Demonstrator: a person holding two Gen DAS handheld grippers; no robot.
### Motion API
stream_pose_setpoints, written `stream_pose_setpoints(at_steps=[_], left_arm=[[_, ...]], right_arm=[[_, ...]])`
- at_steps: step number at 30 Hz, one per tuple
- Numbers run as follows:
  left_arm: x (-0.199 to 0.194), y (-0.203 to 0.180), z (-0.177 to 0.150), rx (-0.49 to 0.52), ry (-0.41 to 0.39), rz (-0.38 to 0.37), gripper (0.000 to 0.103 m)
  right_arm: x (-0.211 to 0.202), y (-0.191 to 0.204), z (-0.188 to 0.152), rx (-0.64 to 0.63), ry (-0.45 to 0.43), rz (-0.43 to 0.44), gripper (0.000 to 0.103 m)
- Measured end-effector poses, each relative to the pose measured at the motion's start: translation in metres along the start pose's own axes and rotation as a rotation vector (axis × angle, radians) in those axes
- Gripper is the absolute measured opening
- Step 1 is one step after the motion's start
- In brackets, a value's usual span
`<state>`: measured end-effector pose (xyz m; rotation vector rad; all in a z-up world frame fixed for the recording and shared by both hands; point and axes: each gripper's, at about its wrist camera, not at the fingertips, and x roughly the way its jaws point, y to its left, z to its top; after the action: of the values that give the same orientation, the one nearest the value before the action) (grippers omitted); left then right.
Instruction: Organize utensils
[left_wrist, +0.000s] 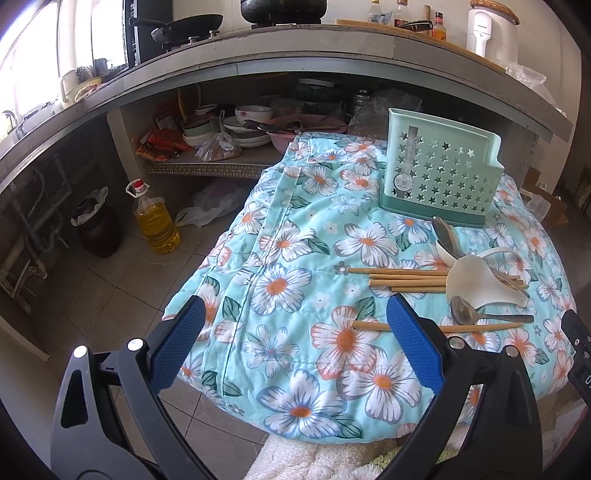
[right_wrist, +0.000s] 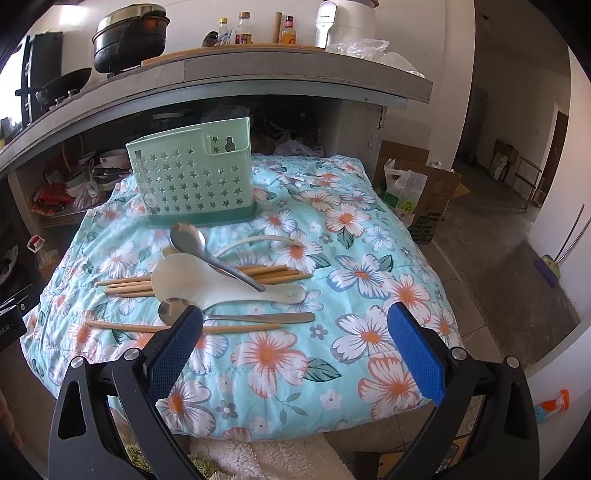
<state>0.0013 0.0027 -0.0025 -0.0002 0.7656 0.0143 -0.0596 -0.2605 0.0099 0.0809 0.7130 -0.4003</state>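
Note:
A mint green utensil holder (left_wrist: 439, 170) (right_wrist: 192, 177) with star holes stands upright and empty at the far side of a floral cloth (left_wrist: 295, 258) (right_wrist: 332, 258). In front of it lies a pile: wooden chopsticks (left_wrist: 402, 278) (right_wrist: 125, 286), a white rice paddle (left_wrist: 476, 284) (right_wrist: 195, 280), a white ladle (right_wrist: 255, 242), a large metal spoon (left_wrist: 445, 230) (right_wrist: 192, 238), a smaller metal spoon (left_wrist: 467, 314) (right_wrist: 258, 317) and a single chopstick (left_wrist: 476, 327) (right_wrist: 122, 325). My left gripper (left_wrist: 295, 328) is open and empty, left of the pile. My right gripper (right_wrist: 295, 328) is open and empty, near the pile's front.
A concrete counter (left_wrist: 295, 62) with pots and bottles overhangs behind the cloth. Bowls (left_wrist: 251, 125) fill the shelf under it. An oil bottle (left_wrist: 155, 218) and a dark jar (left_wrist: 94, 232) stand on the floor at left. A cardboard box (right_wrist: 424, 199) sits at right.

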Motion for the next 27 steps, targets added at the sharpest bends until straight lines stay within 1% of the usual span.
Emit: stream_pose_setpoints(at_steps=[14, 27], left_arm=[[-0.001, 0.002, 0.001, 0.008, 0.002, 0.008, 0.095], [0.001, 0.013, -0.002, 0.009, 0.006, 0.017, 0.095]], right_arm=[[0.001, 0.000, -0.001, 0.002, 0.002, 0.000, 0.098], [0.001, 0.000, -0.001, 0.003, 0.003, 0.000, 0.098]])
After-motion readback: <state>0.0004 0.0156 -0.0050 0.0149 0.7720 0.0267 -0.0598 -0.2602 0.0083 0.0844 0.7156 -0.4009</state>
